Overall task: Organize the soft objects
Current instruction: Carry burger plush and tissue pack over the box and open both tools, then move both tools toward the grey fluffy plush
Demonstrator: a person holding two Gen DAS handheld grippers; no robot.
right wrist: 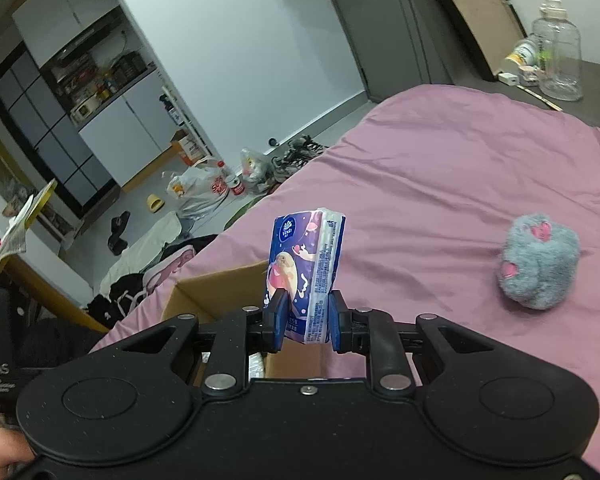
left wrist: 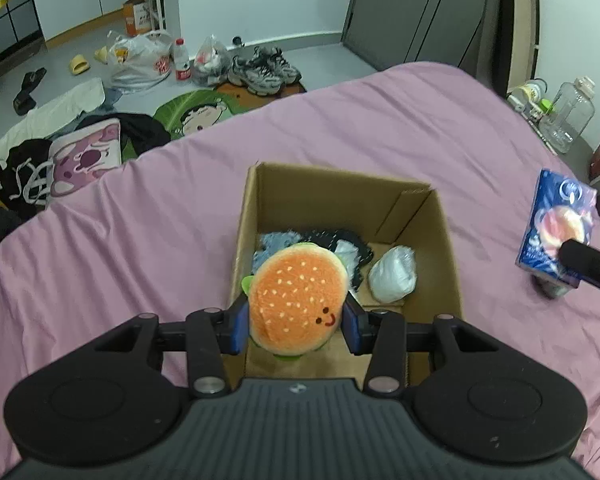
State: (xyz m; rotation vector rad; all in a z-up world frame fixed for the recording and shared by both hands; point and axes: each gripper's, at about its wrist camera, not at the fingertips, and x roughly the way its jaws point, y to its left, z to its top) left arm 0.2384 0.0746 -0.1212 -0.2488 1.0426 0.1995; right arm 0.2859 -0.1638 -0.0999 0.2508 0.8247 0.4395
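A pink-sheeted bed [left wrist: 148,216] carries your open brown cardboard box [left wrist: 446,240], which holds a white wadded bundle [left wrist: 393,276] and dark knitwear. A grey fluffy paw plush [right wrist: 538,266] lies well apart. Your left tongs [left wrist: 296,322] clench the orange smiling burger plush [left wrist: 298,300] over the box. Your right tongs [right wrist: 305,324] clench the blue tissue pack [right wrist: 306,264]; its print is unreadable.

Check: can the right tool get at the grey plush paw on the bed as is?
Probably not yet. The right tool is shut on the tissue pack, so its jaws are occupied. The grey plush paw lies unobstructed on the pink sheet.
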